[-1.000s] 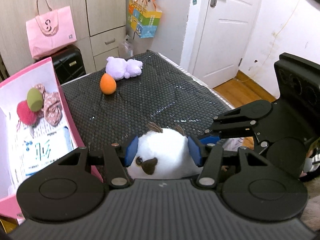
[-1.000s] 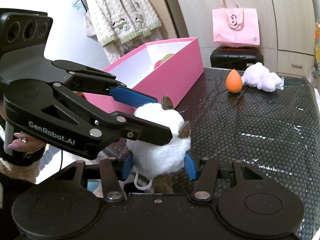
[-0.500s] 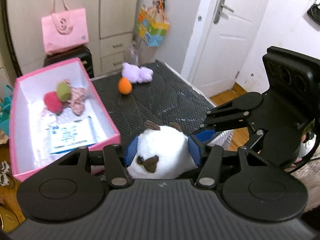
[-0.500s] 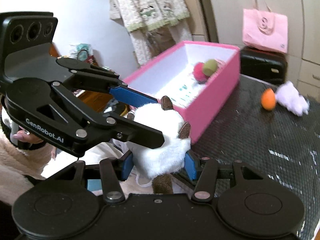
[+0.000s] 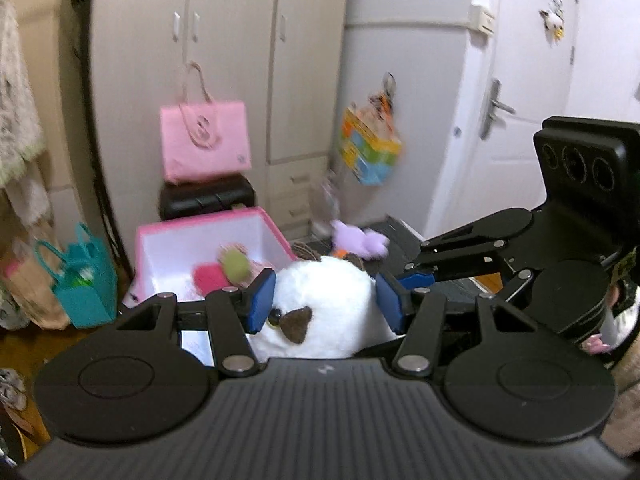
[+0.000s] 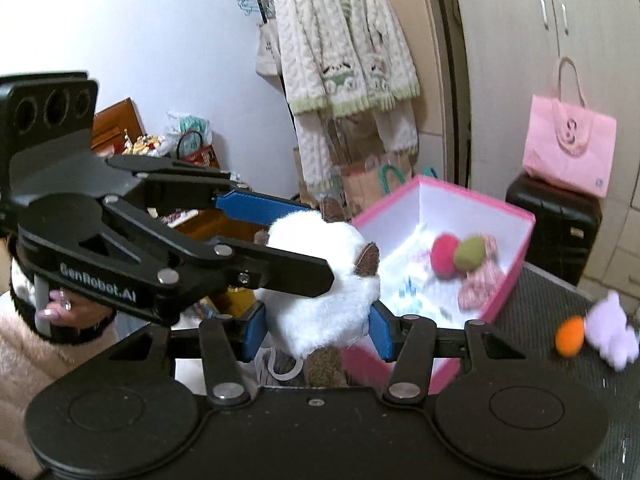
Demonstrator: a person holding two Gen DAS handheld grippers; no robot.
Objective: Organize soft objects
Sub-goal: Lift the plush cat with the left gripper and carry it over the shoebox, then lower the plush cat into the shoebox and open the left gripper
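Both grippers are shut on one white plush cat (image 5: 324, 312) with brown ears and nose, held in the air. My left gripper (image 5: 326, 300) squeezes its head; my right gripper (image 6: 316, 326) squeezes its body (image 6: 320, 304) from the other side. The open pink box (image 6: 500, 216) lies just beyond it, holding a red ball (image 6: 444, 254), a green ball (image 6: 470, 254) and a patterned fabric piece (image 6: 478, 288). The box also shows in the left wrist view (image 5: 200, 224). An orange ball (image 6: 570, 336) and a purple plush (image 6: 612, 328) lie on the black mat.
A black honeycomb mat (image 6: 540, 312) covers the table. Behind it stand a black case (image 6: 556, 224) with a pink tote bag (image 6: 568, 148) on top, and cupboards. A teal bag (image 5: 86, 280) sits on the floor by the box. A white door (image 5: 520, 100) is at right.
Both grippers have lifted the plush cat higher and carried it toward the pink box. The table and the orange and purple toys now sit lower and farther off in view.
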